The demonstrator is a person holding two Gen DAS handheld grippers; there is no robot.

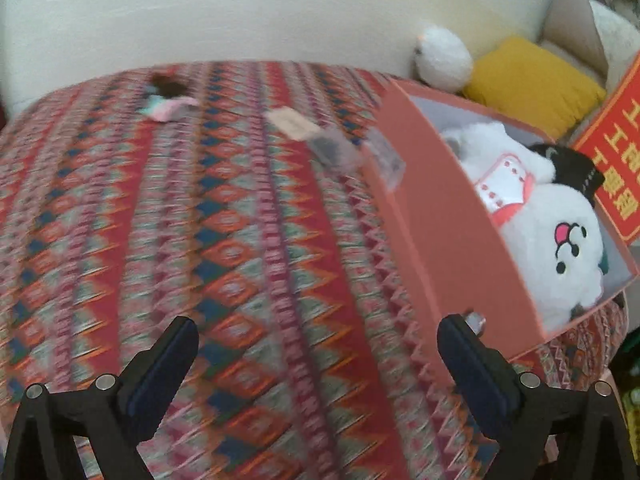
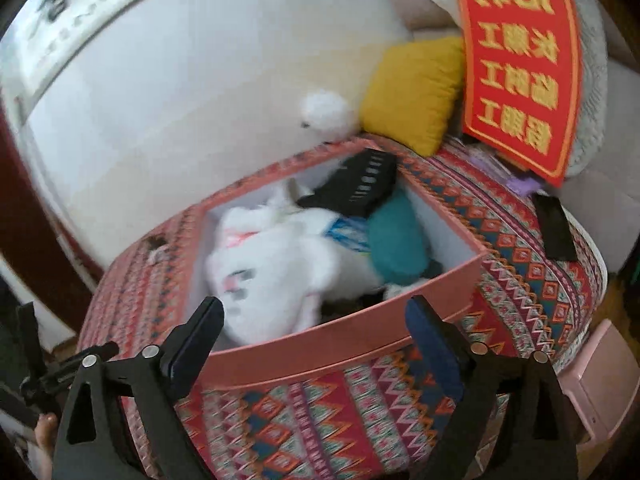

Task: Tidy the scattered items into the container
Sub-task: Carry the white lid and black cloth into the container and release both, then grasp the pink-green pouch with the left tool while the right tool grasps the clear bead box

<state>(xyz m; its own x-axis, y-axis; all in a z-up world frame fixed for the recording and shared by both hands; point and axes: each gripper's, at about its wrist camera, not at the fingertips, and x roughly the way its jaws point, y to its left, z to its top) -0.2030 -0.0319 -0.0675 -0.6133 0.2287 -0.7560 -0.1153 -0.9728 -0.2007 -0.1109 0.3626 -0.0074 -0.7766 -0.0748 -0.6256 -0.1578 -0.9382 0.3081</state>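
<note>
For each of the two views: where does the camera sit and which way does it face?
Left wrist: on the left gripper, jaws open, facing across the patterned cloth; pink box at right.
Right wrist: on the right gripper, jaws open, looking down into the box; a fingertip shows.
Shared: box, white plush toy, yellow cushion.

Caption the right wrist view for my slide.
Open right claw faces a pink box packed with a white plush toy on a patterned cloth.
</note>
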